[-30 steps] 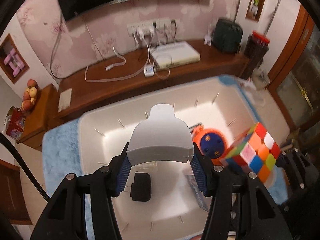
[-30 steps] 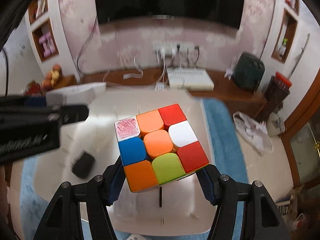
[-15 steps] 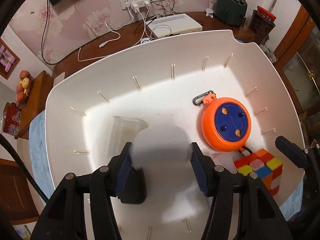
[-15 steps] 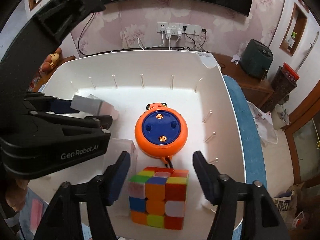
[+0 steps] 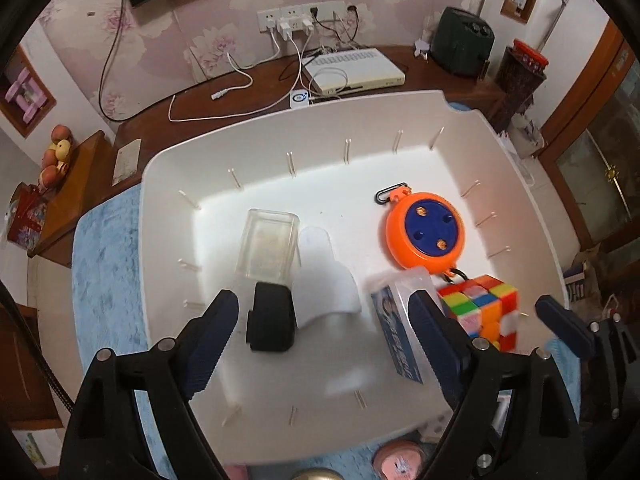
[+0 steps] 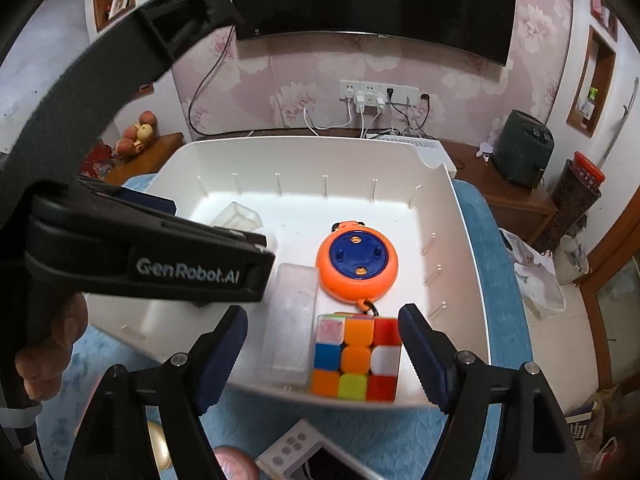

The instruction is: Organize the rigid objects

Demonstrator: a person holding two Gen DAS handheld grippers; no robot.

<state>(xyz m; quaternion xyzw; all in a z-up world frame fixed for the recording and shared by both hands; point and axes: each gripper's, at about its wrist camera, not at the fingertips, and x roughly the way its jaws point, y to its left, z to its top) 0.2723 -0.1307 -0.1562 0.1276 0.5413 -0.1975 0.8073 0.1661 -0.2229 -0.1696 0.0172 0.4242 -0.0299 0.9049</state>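
White bin (image 5: 516,184) on a blue mat (image 5: 108,280), holding everything sorted so far. Inside, largest to smallest: orange reel with blue centre (image 5: 425,236) toward the far right wall; puzzle cube (image 6: 356,356) in the near right corner, touching the near wall; clear flat case (image 6: 290,320) just left of the cube, its long side against it; clear box (image 5: 268,244) at left of centre; white curved piece (image 5: 324,280) just right of that box; small black block (image 5: 270,316) at the near end of the box, touching the white piece.

Step in hand, by judgement: release after placing. Both deliveries look done, cube and white piece resting on the bin floor on their own.

Left gripper (image 5: 324,328) jaws spread wide, just been opening, pads clear of everything; white piece and black block lying between and slightly beyond the fingertips, nothing clamped. Right gripper (image 6: 324,344) likewise apart, just been opening; cube sitting between the pads with a visible gap on each side, case partly inside the span too.

Next move, likely: lift both straight up and out without brushing the cube or the white piece, then reach for loose items outside the bin near its near edge, where a pink round thing (image 5: 398,458) and a grey device (image 6: 294,448) show on the mat.
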